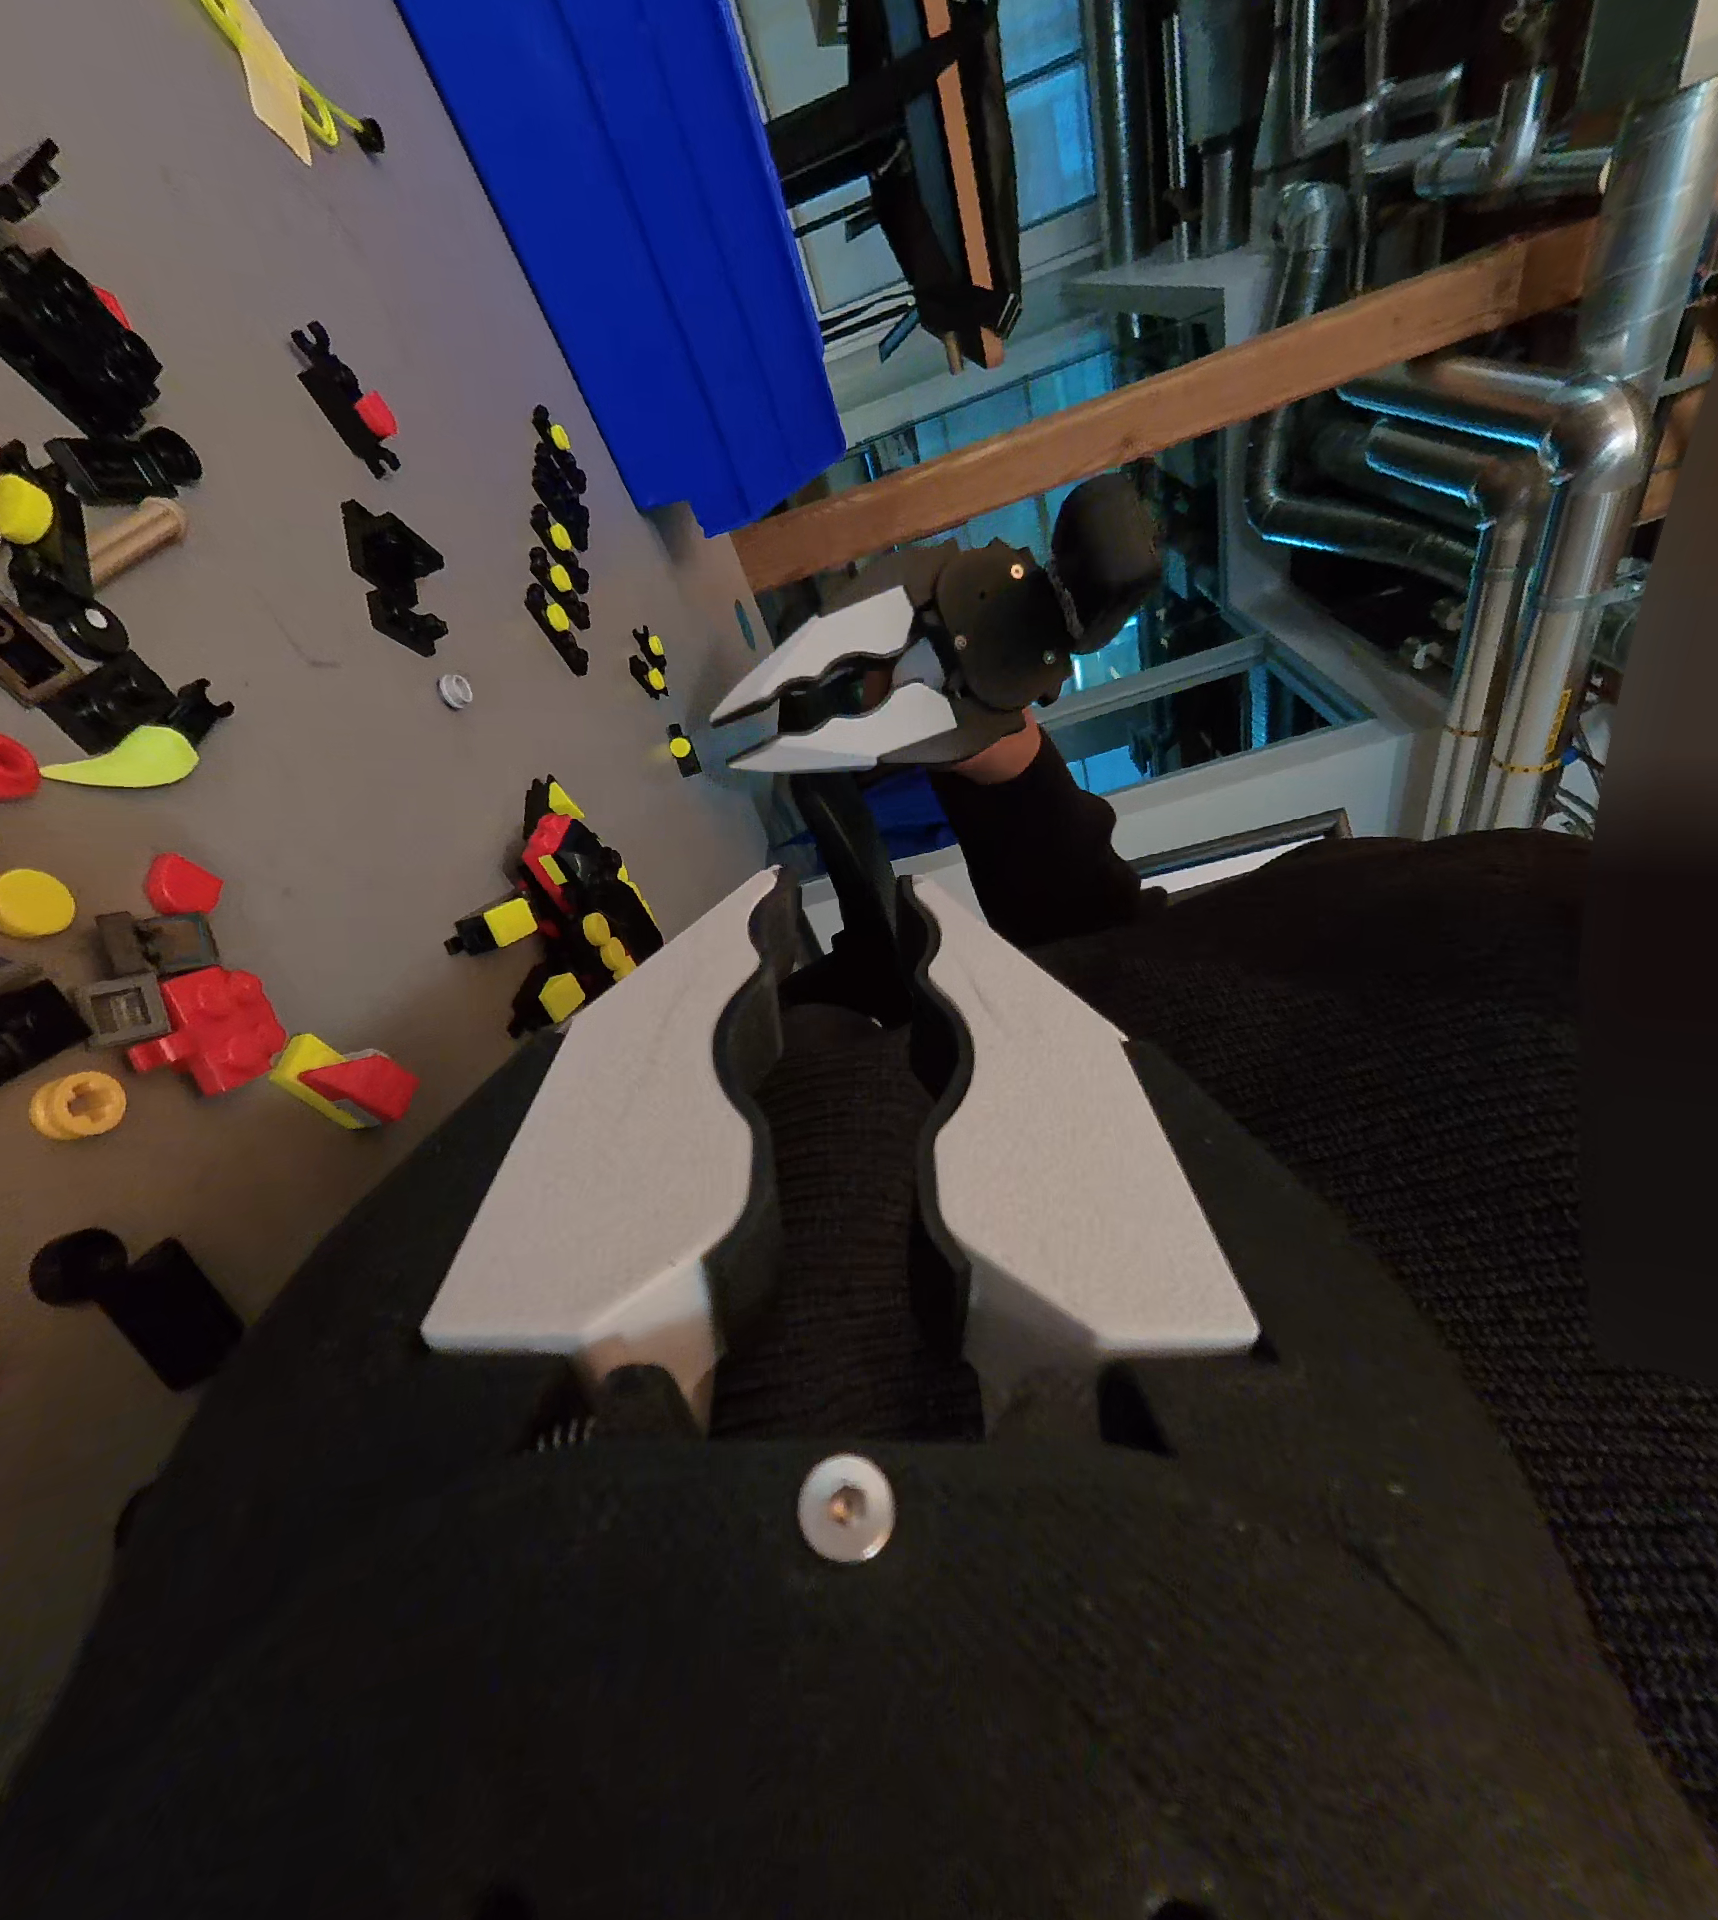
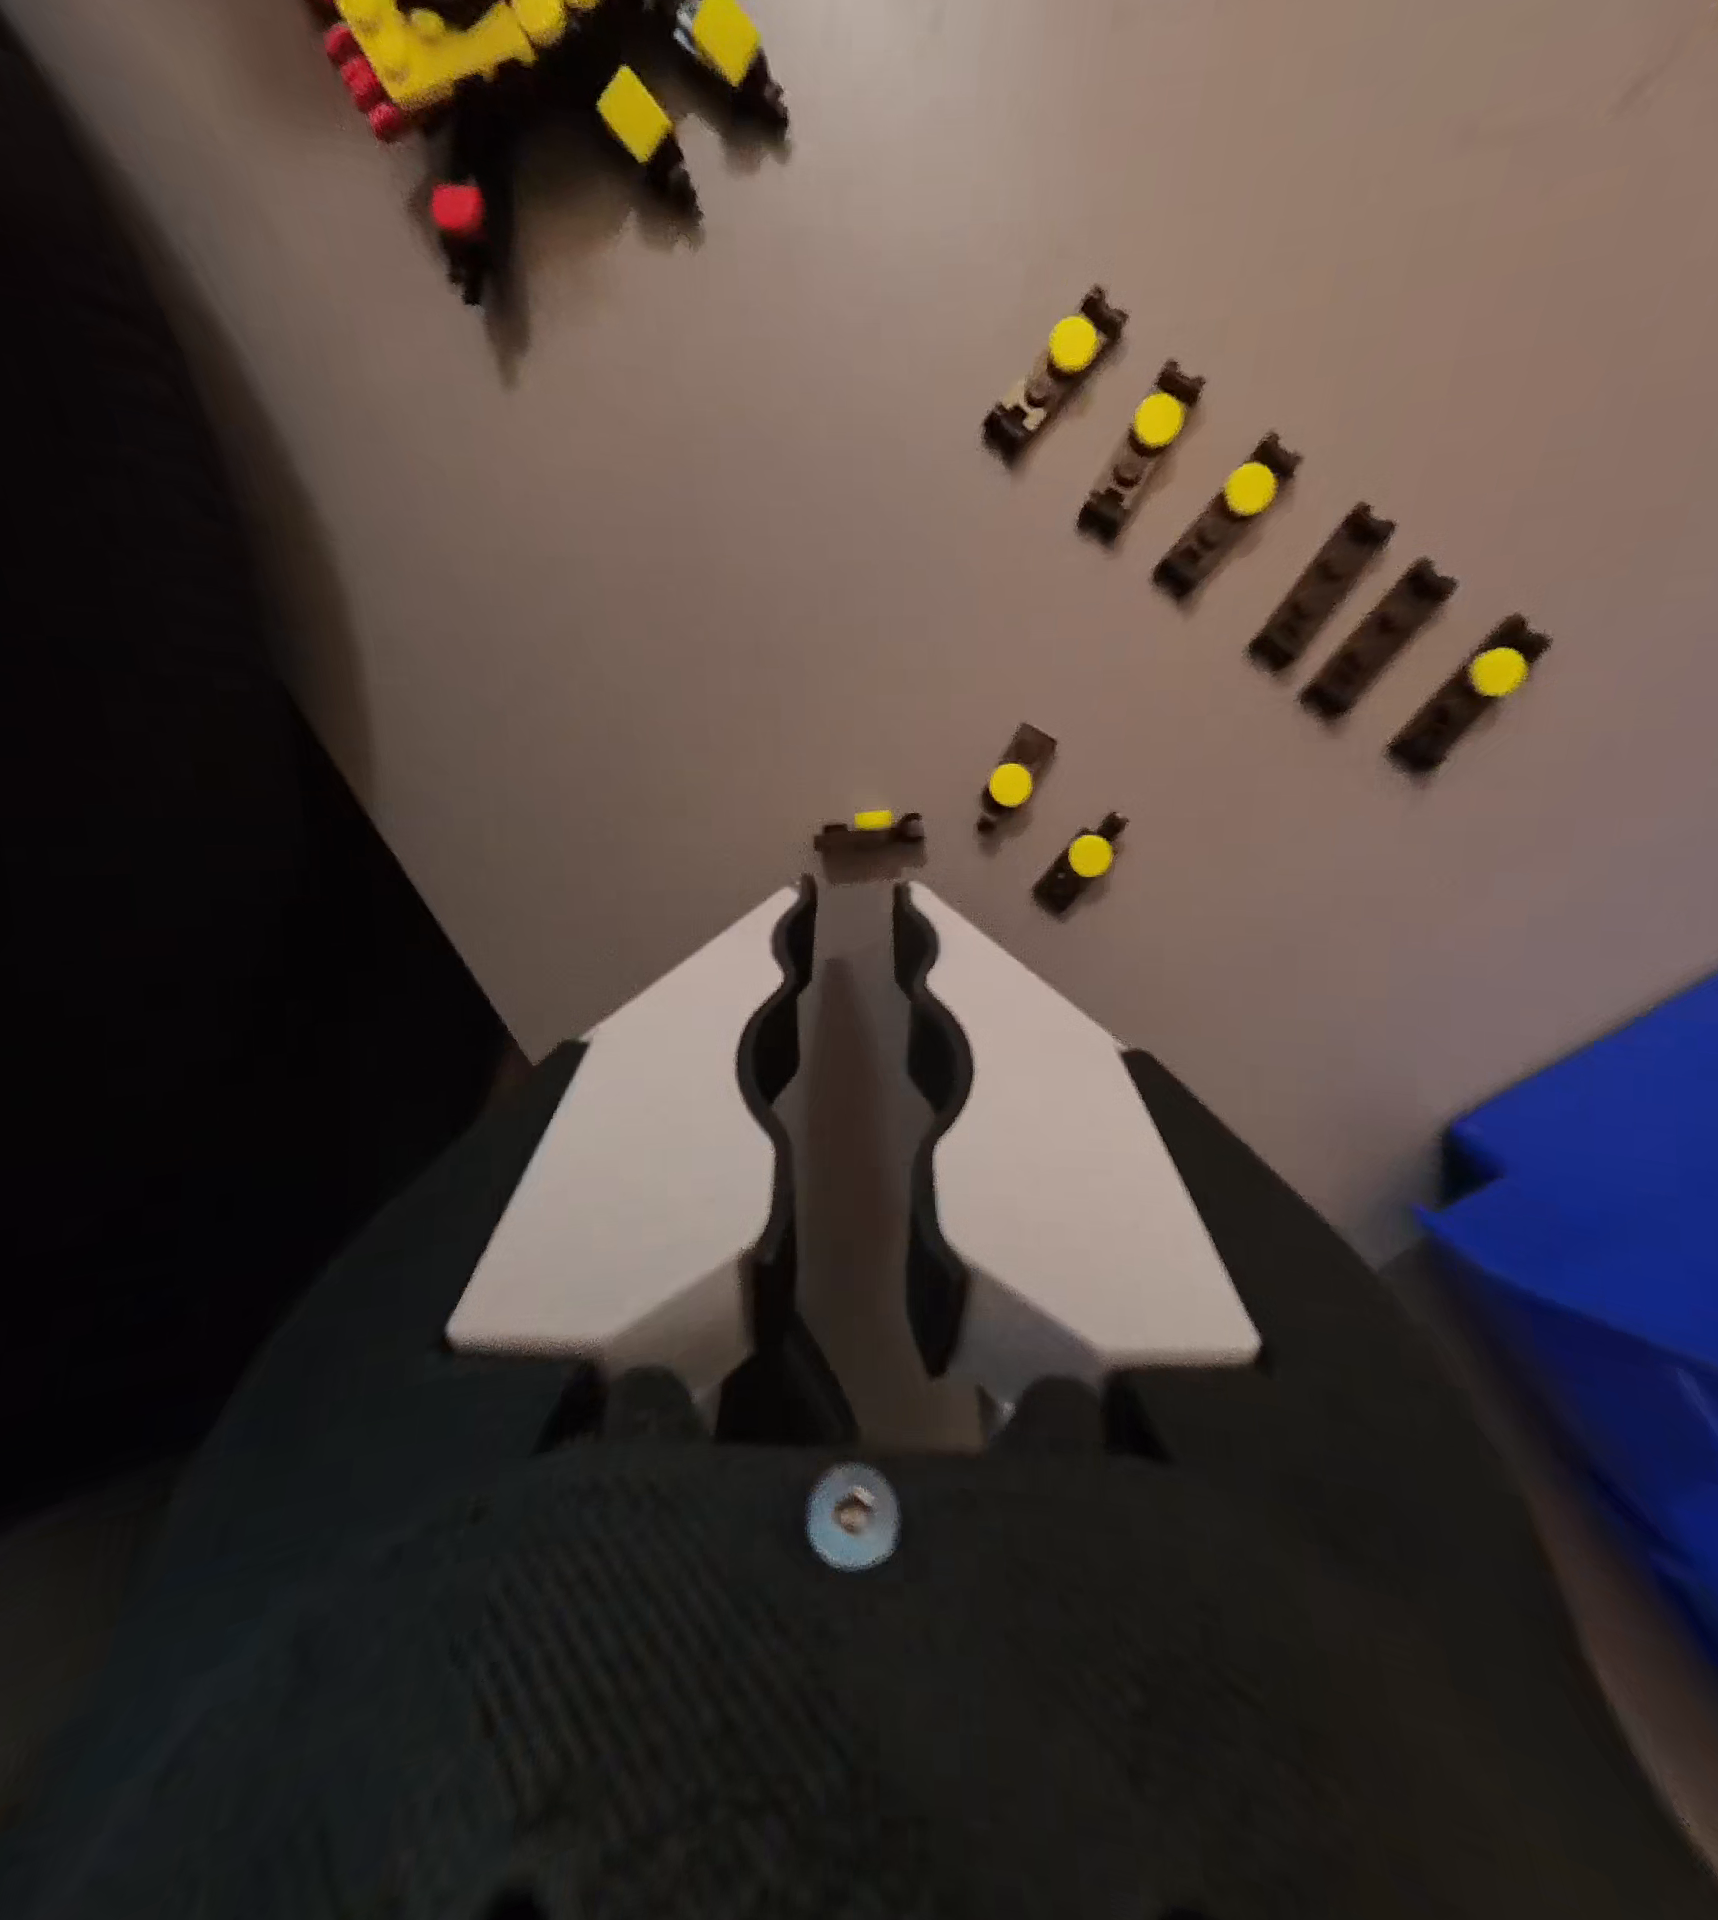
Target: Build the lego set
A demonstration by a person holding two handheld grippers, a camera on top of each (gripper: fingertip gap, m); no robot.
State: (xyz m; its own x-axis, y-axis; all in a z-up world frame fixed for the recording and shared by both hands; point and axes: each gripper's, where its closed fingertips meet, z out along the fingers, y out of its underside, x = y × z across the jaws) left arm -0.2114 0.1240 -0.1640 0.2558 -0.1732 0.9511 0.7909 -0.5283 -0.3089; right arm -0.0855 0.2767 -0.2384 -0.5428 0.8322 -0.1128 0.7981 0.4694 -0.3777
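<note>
With our right gripper (image 2: 853,883) parted and empty, we should straddle the small yellow-studded black plate (image 2: 870,837) squarely before clenching.

A grey tabletop (image 1: 335,665) fills the left, with a blue bin (image 1: 647,260) at its far edge. Beyond the edge run a wooden beam (image 1: 1198,384), silver ducts (image 1: 1561,468) and blue-lit windows (image 1: 1052,114). Lighting is dim and warm.

Grey matte tabletop (image 2: 626,623) carries short black plastic plates (image 2: 1322,603), several capped by round yellow studs (image 2: 1250,488); a glossy blue plastic bin (image 2: 1644,1299) sits beside them; the red, yellow and black brick assembly (image 1: 574,914)
</note>
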